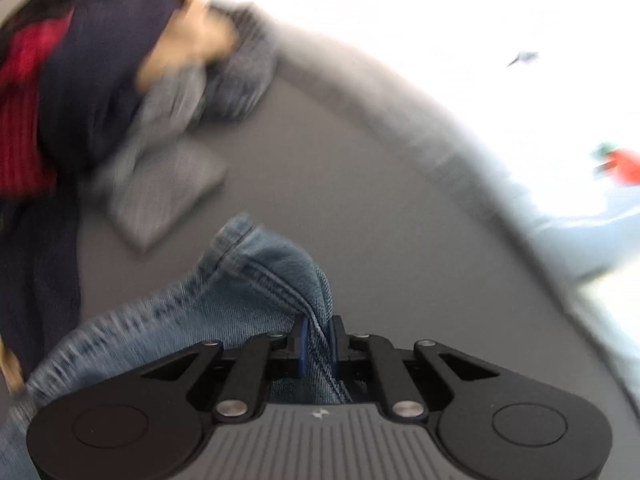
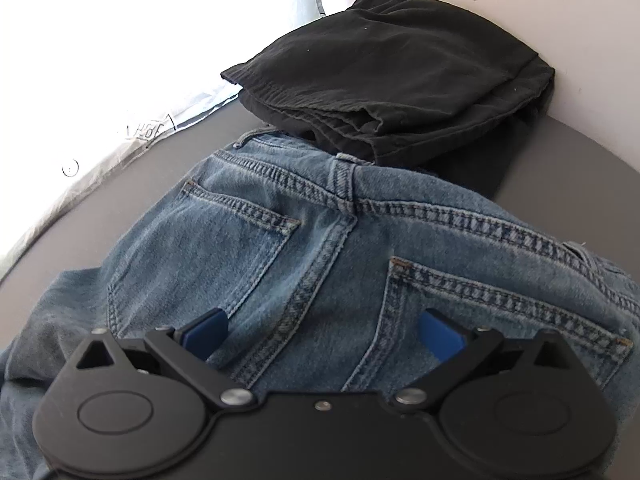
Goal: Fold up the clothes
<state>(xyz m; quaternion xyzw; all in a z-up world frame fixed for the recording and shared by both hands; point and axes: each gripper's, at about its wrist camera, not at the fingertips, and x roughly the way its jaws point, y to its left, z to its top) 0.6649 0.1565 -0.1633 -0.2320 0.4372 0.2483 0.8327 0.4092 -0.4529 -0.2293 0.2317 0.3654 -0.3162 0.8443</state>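
While the left hand-held gripper [image 1: 318,340] stands pinched almost fully closed on a seamed fold of the light-blue denim jeans [image 1: 248,280], the right hand-held gripper [image 2: 322,334] hangs with its blue pads [image 2: 206,332] spread wide over the seat of the jeans [image 2: 304,248], holding nothing. The jeans lie back-side up on the grey desk [image 1: 360,200], both hip pockets showing, the waistband just beside, perhaps touching, a folded black garment [image 2: 384,76].

Risks, as judged. The pinch takes only a narrow ridge of thick cloth along a seam; a quick pull could let it slip out, and the blur in the left wrist view suggests the hand is moving fast. With the right side unheld, a one-sided lift may drag the whole garment rather than fold it, skewing the legs. The black garment lies so close to the waistband that sliding denim could push it out of its fold.

Surface and room. The desk is matt, plain grey and smooth. At its far left lies a loose heap of clothes: a folded grey knit piece [image 1: 168,192], dark navy cloth [image 1: 92,80] and red ribbed cloth [image 1: 24,112]. Pale printed fabric [image 2: 132,120] borders the far edge under strong, overexposed light; beyond that, nothing can be made out.
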